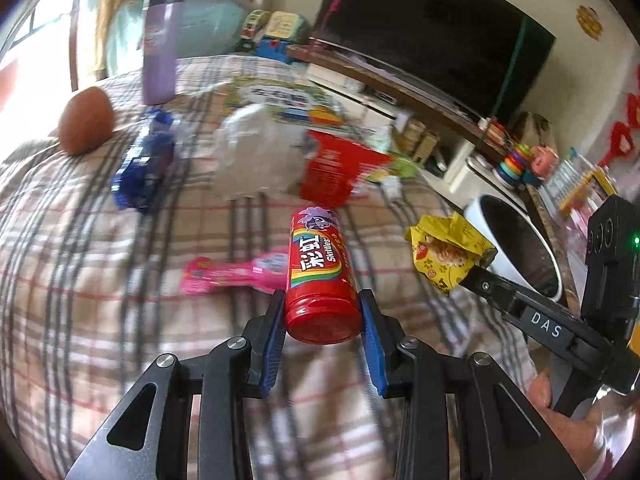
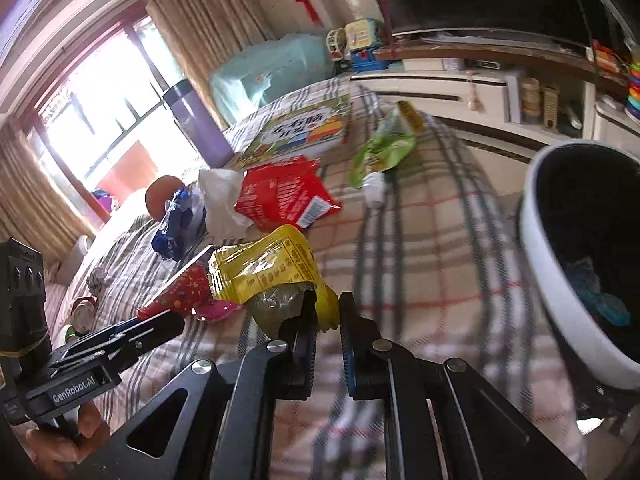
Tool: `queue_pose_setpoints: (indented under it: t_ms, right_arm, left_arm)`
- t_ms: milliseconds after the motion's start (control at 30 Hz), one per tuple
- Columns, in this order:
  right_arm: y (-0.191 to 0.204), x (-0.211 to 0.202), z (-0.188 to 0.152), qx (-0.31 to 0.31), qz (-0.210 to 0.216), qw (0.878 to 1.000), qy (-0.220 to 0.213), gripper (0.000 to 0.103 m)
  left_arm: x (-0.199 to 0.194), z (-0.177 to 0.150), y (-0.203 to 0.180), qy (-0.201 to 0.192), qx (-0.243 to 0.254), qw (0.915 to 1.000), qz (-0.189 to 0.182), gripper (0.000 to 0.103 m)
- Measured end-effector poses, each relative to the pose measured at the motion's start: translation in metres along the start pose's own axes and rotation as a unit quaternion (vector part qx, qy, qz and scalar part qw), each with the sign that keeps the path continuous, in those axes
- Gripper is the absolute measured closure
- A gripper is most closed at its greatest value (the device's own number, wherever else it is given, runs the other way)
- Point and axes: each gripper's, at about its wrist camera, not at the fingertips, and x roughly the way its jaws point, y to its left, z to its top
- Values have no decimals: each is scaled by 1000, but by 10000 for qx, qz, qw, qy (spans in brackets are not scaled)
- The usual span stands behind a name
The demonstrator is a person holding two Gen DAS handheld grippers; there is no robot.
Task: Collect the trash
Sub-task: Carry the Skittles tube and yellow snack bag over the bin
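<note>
Both grippers loaded, carry-to-bin step under way.

Left wrist view: left gripper (image 1: 323, 320) clenched on the red Skittles tube (image 1: 320, 280), lifted off the plaid cover (image 1: 80, 280); white bin (image 1: 516, 240) sits ahead and to its right. Right wrist view: right gripper (image 2: 328, 312) pinches the yellow wrapper (image 2: 264, 264) by one corner (rest hangs loose to its left); bin just to its right. Next, I'd judge: swing each over the bin's mouth, then release. More wrappers lie ahead on the cover.
</note>
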Motion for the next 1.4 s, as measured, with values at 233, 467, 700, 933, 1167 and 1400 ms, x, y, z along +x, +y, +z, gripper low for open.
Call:
queue_pose_setpoints:
  t_ms: [233,467,700,933,1167,1400]
  right_arm:
    - [-20,-29,-6,133,-187,9996,-177,92]
    - [-47,-52,-10,348,-409,9981,-290,92]
    - [-73,-75,-10,532,-645,9955,-454,92]
    - [-104,-98,-12,774,-892,9913,-587,92]
    - [-131,-113,-10,1023,-1063,9866,-693,92]
    - [-145,-116,-9,1135,-1141,9844,-710,92]
  left_arm:
    - [8,2,-23,54,246,9995,-165,70]
    - [15,6,-53,48,499,9981,-354,70]
    - [26,12,-86,64,775,9953,-580,70]
    - [41,16,-116,105,1002,9920,-759,70]
    - [55,20,-138,123,1159,9896,-847,70]
    - [67,23,-149,168,1220,9884,-887,69]
